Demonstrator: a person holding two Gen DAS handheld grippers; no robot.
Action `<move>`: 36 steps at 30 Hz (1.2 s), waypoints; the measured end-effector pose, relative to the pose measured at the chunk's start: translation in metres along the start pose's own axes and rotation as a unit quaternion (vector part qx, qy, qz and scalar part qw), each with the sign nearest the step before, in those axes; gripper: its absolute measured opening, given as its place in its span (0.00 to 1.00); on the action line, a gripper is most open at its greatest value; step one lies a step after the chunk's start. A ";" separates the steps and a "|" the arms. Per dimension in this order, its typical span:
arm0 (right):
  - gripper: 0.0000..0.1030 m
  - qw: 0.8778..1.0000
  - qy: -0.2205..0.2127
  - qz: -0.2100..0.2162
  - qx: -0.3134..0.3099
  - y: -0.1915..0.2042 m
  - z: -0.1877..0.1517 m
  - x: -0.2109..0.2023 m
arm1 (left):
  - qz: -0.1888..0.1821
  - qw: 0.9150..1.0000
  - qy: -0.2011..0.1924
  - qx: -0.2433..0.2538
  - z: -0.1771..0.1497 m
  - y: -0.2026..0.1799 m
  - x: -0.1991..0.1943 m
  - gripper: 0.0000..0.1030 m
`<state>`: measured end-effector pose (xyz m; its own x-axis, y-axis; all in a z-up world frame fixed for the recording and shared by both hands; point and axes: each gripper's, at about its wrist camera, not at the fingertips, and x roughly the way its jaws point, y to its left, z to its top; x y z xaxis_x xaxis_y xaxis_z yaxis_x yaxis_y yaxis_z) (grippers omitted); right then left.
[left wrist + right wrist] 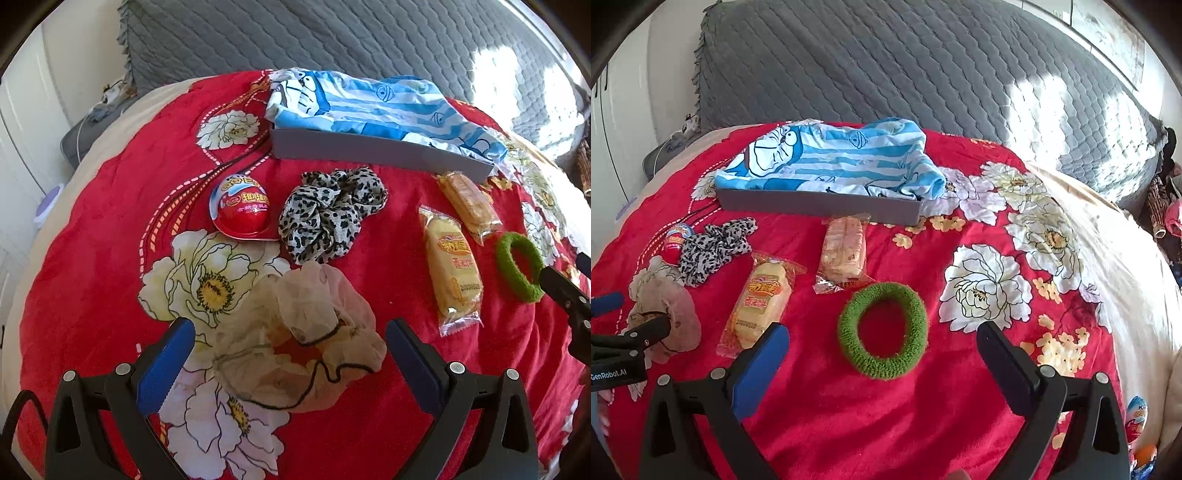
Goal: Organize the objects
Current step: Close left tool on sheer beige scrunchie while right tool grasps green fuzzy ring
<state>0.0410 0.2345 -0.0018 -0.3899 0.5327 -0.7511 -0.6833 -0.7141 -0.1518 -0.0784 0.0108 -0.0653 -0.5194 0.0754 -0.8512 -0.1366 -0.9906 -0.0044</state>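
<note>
In the left wrist view, the left gripper [290, 354] is seen with its jaws spread wide, nothing clamped. Between and just ahead of them a sheer cream scrunchie [306, 339] with a dark trim lies on the red floral blanket [110, 206]. Beyond it are found a leopard-print scrunchie [328, 214] and, just beside that, a red toy egg [242, 208]. Two wrapped snack cakes, a yellow one [452, 273] and a paler one [469, 203], lie to the right. A grey tray [369, 151] is set at the far side, with a blue striped Doraemon cloth [369, 107] in it.

In the right wrist view, the right gripper [882, 354] is likewise held open and empty. A green fuzzy hair ring [882, 330] lies flat on the blanket, framed between the fingers. The snack cakes and the tray are seen farther off; another toy egg [1137, 417] rests at the right edge.

The step in hand is judged to be the approach for grasping: each gripper is lined up on one hair tie, and neither is yet picked up. For the next move, each gripper would need to be lowered so that one finger passes through or beside the ring before closing. The soft fabric is likely to crumple, so a firm pinch on the band is called for.
</note>
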 end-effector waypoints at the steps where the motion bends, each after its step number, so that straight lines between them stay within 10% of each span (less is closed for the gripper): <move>1: 0.99 1.000 0.001 0.000 0.001 0.000 0.000 0.001 | 0.002 1.000 -0.001 0.003 0.000 0.000 0.001 1.00; 27: 0.98 0.998 0.062 -0.024 0.007 -0.006 -0.003 0.063 | 0.001 1.000 0.017 0.017 -0.011 -0.003 0.047 1.00; 36: 0.78 0.995 0.078 -0.040 0.039 -0.006 -0.006 0.071 | -0.005 0.999 0.025 0.021 -0.008 -0.004 0.056 1.00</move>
<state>0.0212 0.2743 -0.0580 -0.2359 0.5056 -0.8299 -0.7565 -0.6316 -0.1697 -0.0996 0.0180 -0.1171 -0.4743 0.0789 -0.8768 -0.1786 -0.9839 0.0080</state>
